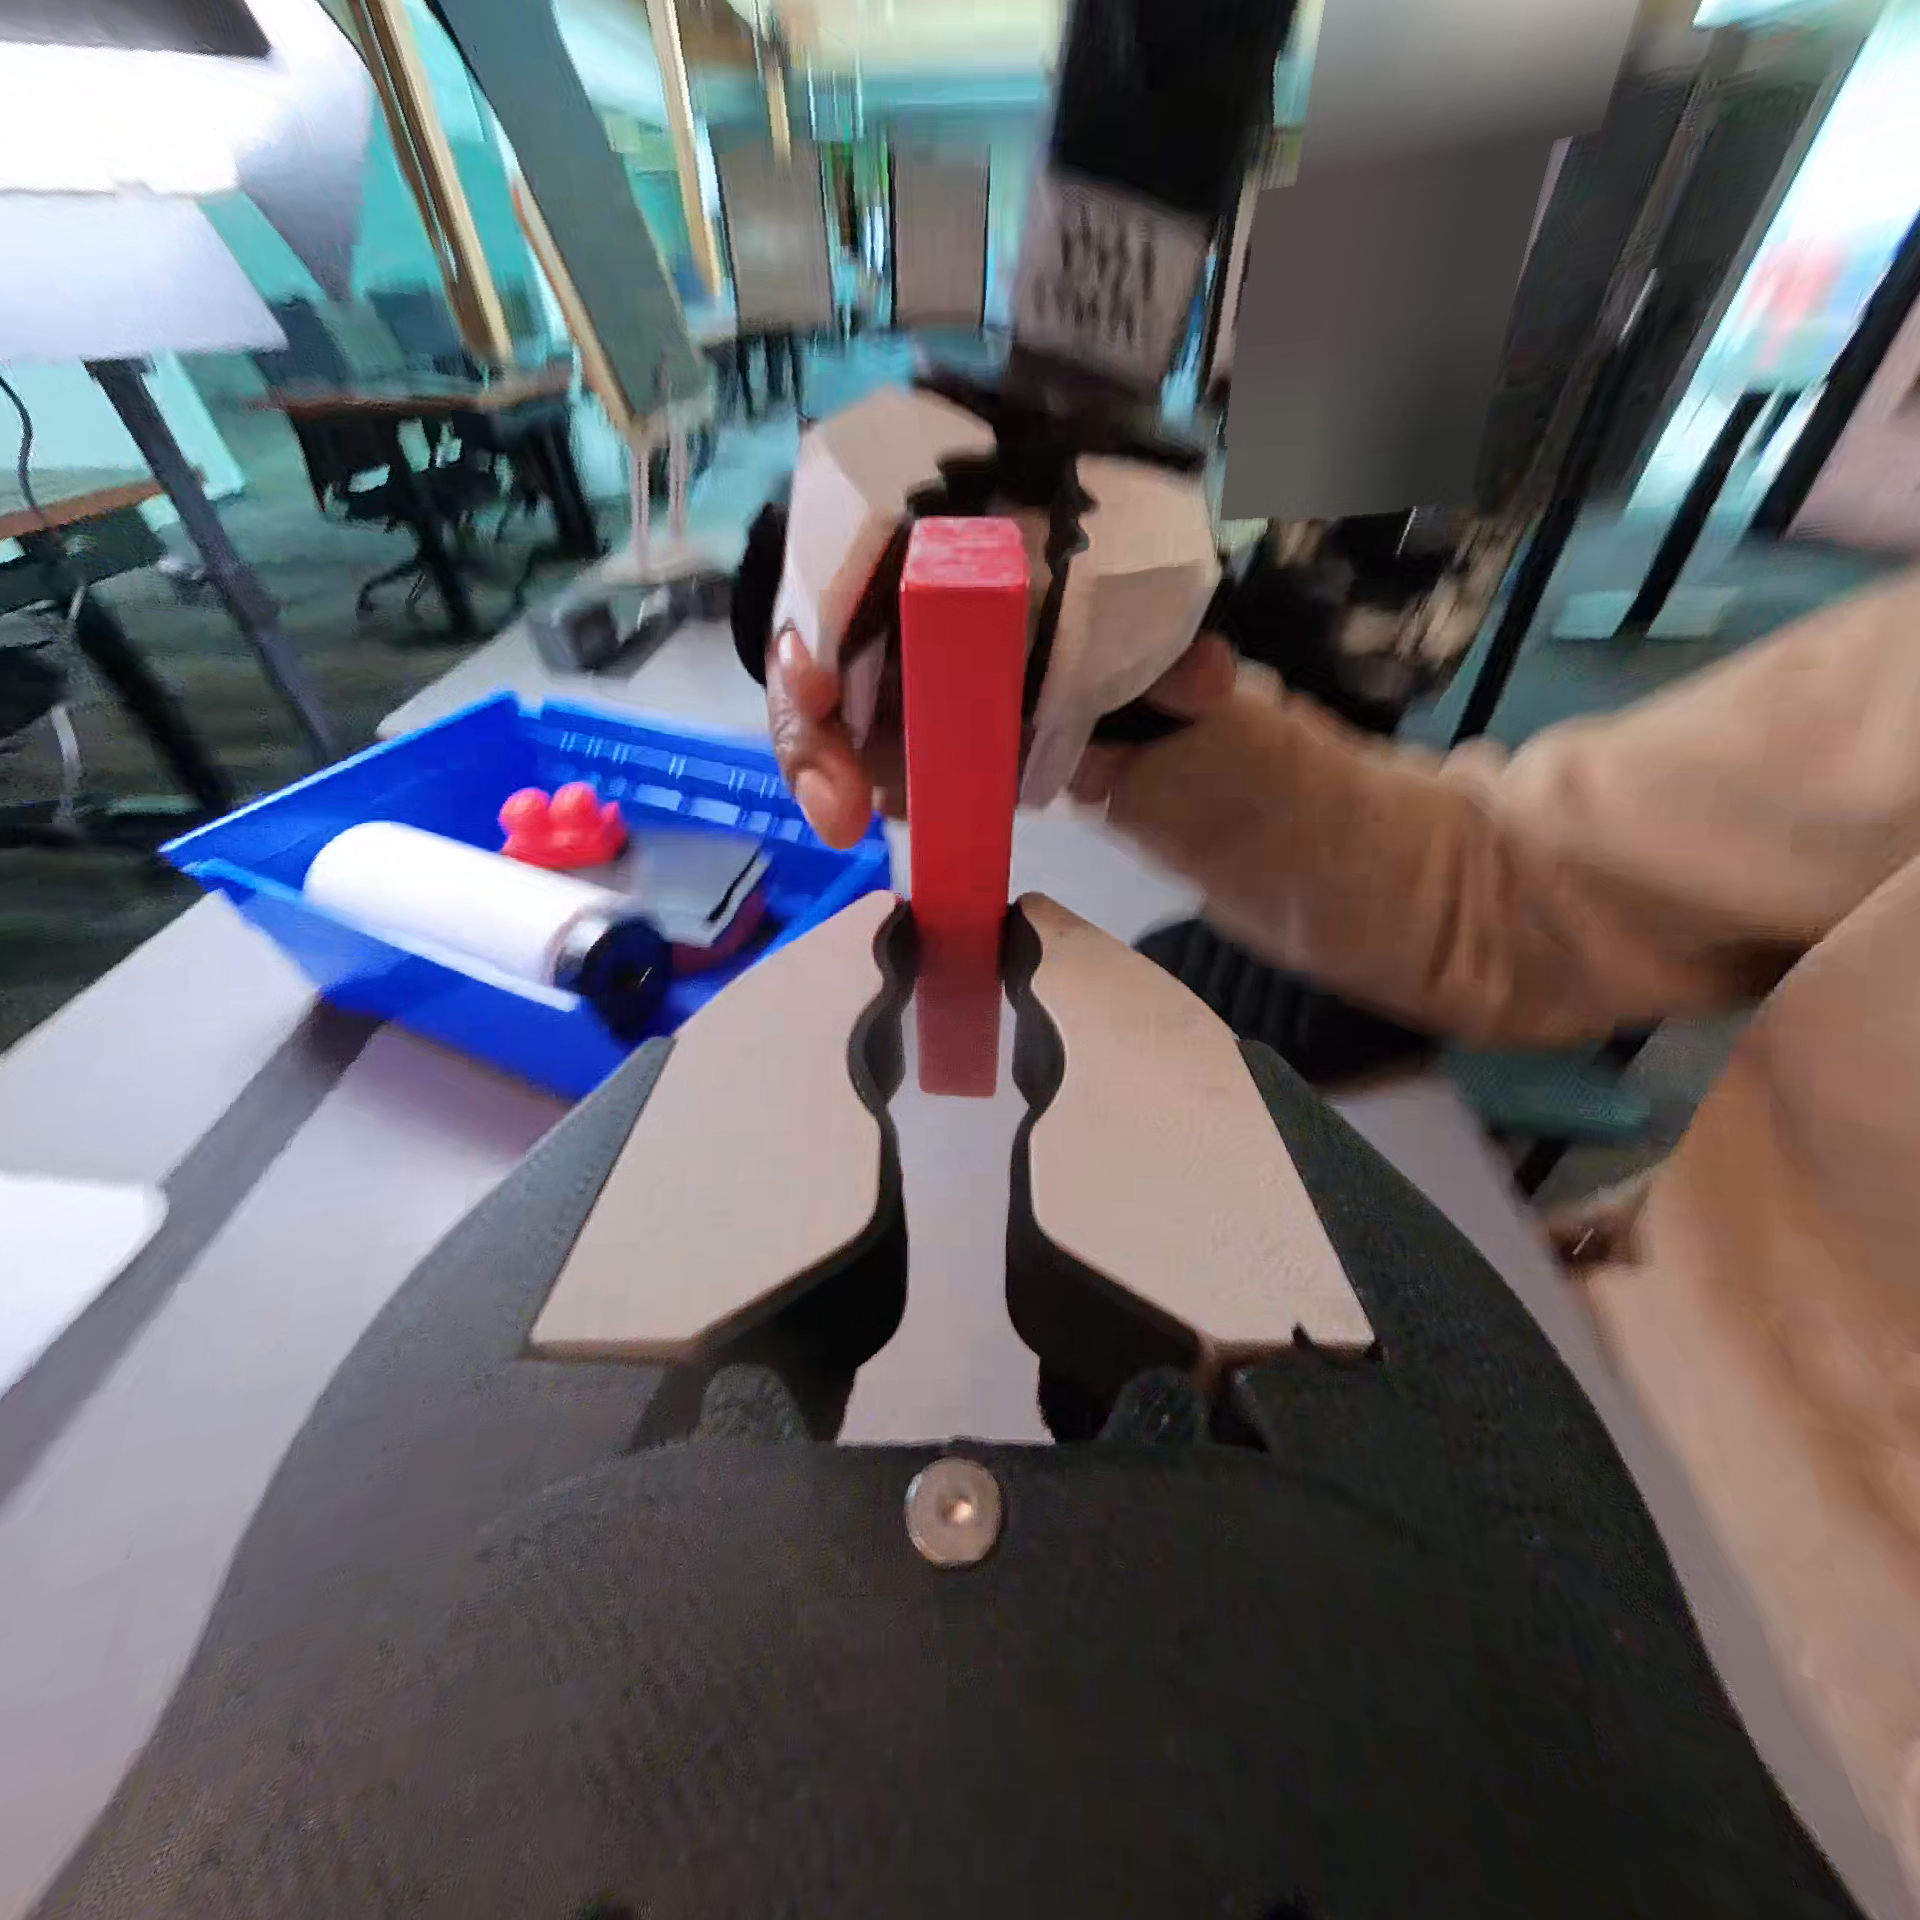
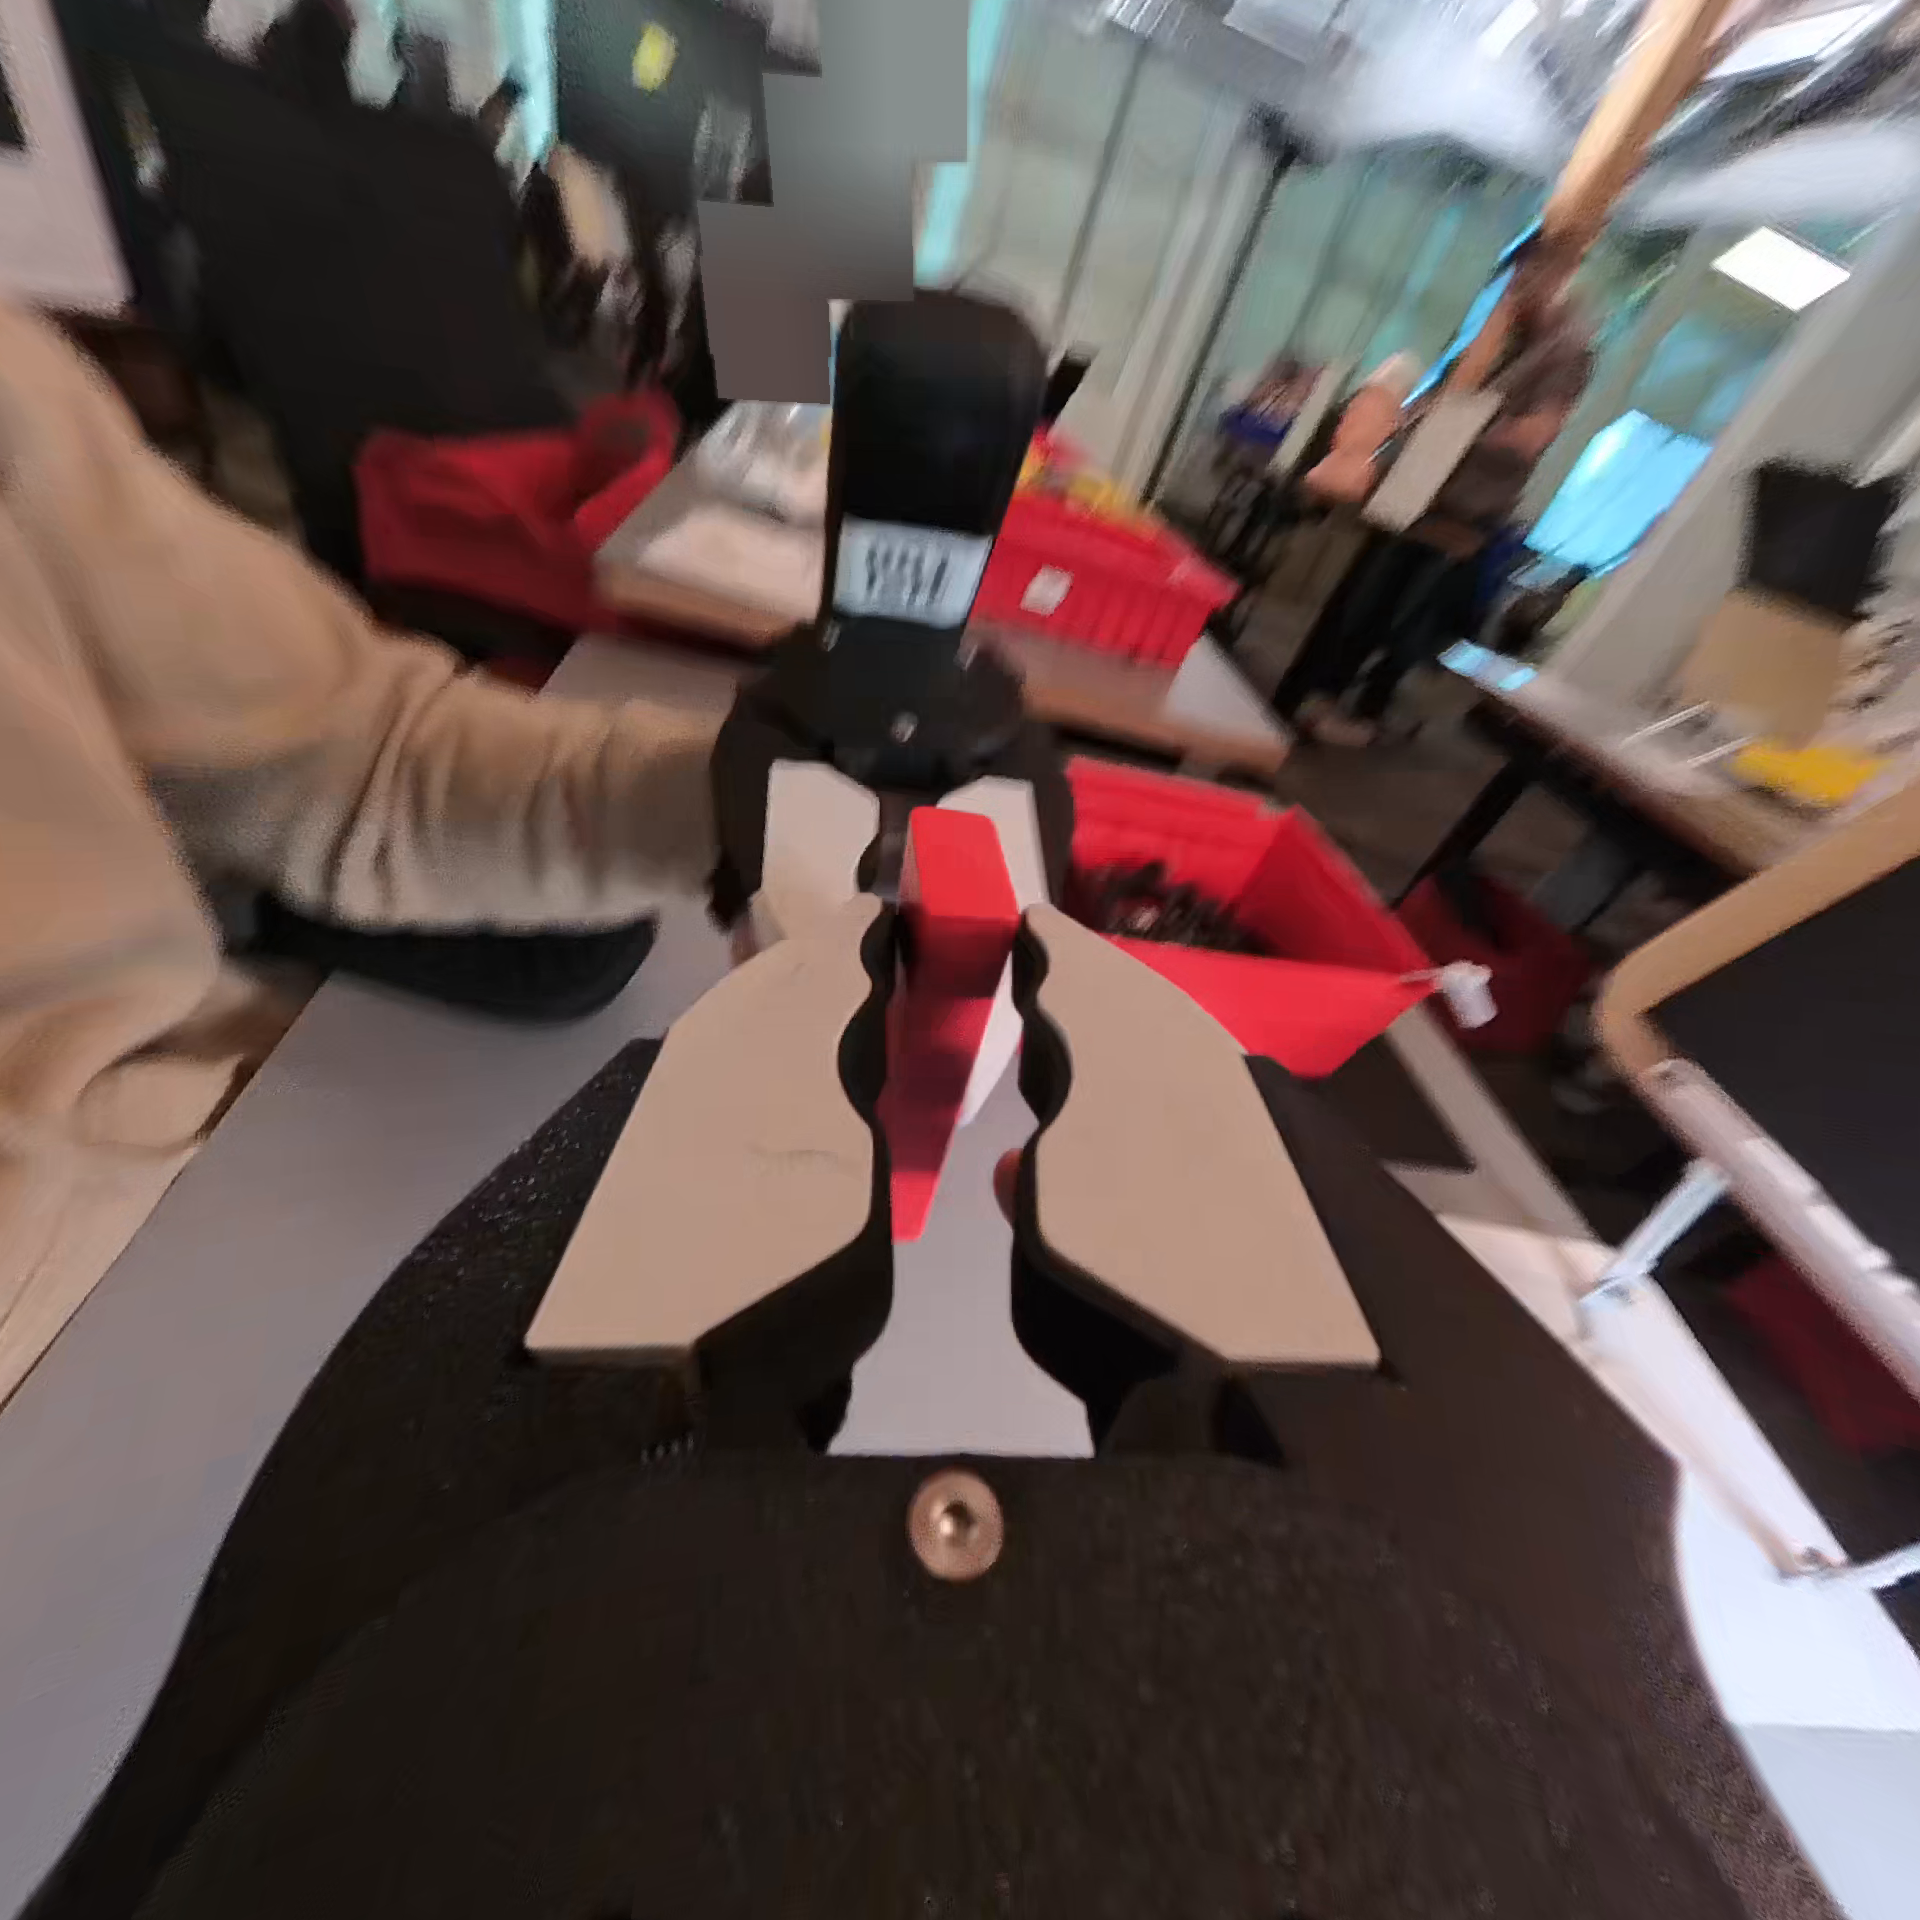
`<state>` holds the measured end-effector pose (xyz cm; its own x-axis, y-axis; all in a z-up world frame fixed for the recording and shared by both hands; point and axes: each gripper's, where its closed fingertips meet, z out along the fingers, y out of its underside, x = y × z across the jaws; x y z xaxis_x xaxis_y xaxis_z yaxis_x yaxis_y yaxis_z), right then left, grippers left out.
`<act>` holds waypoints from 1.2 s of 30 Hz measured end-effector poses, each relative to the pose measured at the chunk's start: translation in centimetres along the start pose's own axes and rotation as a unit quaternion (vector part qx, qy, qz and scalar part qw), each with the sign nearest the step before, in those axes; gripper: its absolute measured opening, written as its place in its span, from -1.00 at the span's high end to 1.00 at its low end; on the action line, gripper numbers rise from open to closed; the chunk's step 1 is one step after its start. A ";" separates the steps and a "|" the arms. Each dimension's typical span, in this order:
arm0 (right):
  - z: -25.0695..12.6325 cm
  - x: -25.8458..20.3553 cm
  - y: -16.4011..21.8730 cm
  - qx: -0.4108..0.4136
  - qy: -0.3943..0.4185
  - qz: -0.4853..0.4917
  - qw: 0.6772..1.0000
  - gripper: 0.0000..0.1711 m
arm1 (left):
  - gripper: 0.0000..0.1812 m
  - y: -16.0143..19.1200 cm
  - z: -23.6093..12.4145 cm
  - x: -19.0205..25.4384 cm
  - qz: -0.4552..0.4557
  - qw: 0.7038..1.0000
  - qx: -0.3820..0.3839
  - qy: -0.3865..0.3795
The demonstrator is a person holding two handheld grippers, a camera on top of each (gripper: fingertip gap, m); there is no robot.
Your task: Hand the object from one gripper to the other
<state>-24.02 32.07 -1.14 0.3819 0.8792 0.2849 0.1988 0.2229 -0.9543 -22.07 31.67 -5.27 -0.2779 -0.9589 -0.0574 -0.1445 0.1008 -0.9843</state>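
Observation:
A long red block is held between both grippers above the grey table. My left gripper is shut on its near end, with both fingertips pressed against its sides. The right gripper faces me, held by a hand, its pale fingers around the block's far end. In the right wrist view my right gripper is shut on the red block, which runs tilted between the fingers. The left gripper faces it on the other end.
A blue bin at the left of the table holds a white roll and a red toy. A red bin stands behind the right gripper. A monitor stands at the right. A beige sleeve reaches in. People stand far back. My two grippers' fingertips are within a few centimetres of each other.

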 end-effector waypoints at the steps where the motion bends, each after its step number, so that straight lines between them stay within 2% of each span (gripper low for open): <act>1: -0.2 1.0 -1.2 0.038 0.038 0.001 0.999 0.72 | 0.82 -1.2 -0.4 -0.2 -0.039 0.998 0.051 0.014; 4: -1.4 3.1 -3.9 0.148 0.109 0.021 0.983 0.53 | 0.82 -4.2 -2.2 -1.1 -0.135 0.973 0.183 0.042; 6: -1.4 3.2 -4.1 0.171 0.120 0.005 0.978 0.42 | 0.82 -5.7 -3.7 -1.9 -0.180 0.949 0.254 0.049; 9: 0.3 3.2 -2.9 0.154 0.139 -0.009 0.978 0.43 | 0.82 -7.4 -6.1 -2.7 -0.207 0.910 0.354 0.058; 12: 2.2 2.4 -2.5 0.166 0.125 0.027 0.978 0.50 | 0.82 -7.5 -6.1 -2.5 -0.201 0.903 0.373 0.064; 13: 2.5 2.2 -2.5 0.169 0.119 0.042 0.977 0.57 | 0.82 -7.4 -5.9 -2.3 -0.192 0.907 0.371 0.060; 14: 2.7 2.0 -2.5 0.170 0.115 0.048 0.977 0.72 | 0.82 -7.4 -5.7 -2.1 -0.183 0.909 0.370 0.057; 15: 2.7 1.9 -2.6 0.172 0.115 0.046 0.977 0.75 | 0.82 -7.5 -5.7 -1.9 -0.176 0.911 0.369 0.058; 19: 2.0 1.7 -2.6 0.127 0.088 0.038 0.987 0.79 | 0.76 -7.0 -5.3 -1.7 -0.132 0.945 0.298 0.039; 22: 0.4 1.4 -2.2 0.070 0.065 0.008 0.995 0.81 | 0.57 -6.5 -5.9 -1.9 -0.073 0.970 0.233 0.010; 25: -1.5 1.0 -2.2 0.056 0.028 0.006 0.998 0.82 | 0.39 -5.4 -6.0 -1.4 -0.007 0.988 0.152 -0.005; 29: -2.0 0.5 -2.0 0.066 -0.011 0.032 0.997 0.82 | 0.30 -3.2 -4.4 -0.1 0.048 0.997 0.066 0.004; 33: -0.8 -0.1 -2.1 0.090 -0.040 0.057 0.994 0.82 | 0.31 -2.1 -2.7 0.7 0.037 0.997 0.052 0.033; 36: 0.5 -0.6 -1.3 0.071 -0.043 0.052 0.995 0.82 | 0.36 -2.1 -2.1 1.2 0.012 0.996 0.063 0.059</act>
<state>-25.01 31.46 -0.15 0.3143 0.9318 0.1816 0.0310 0.1811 -0.9830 -24.15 30.85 -2.93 -0.3896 -0.9184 -0.0682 -0.0178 0.0815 -0.9965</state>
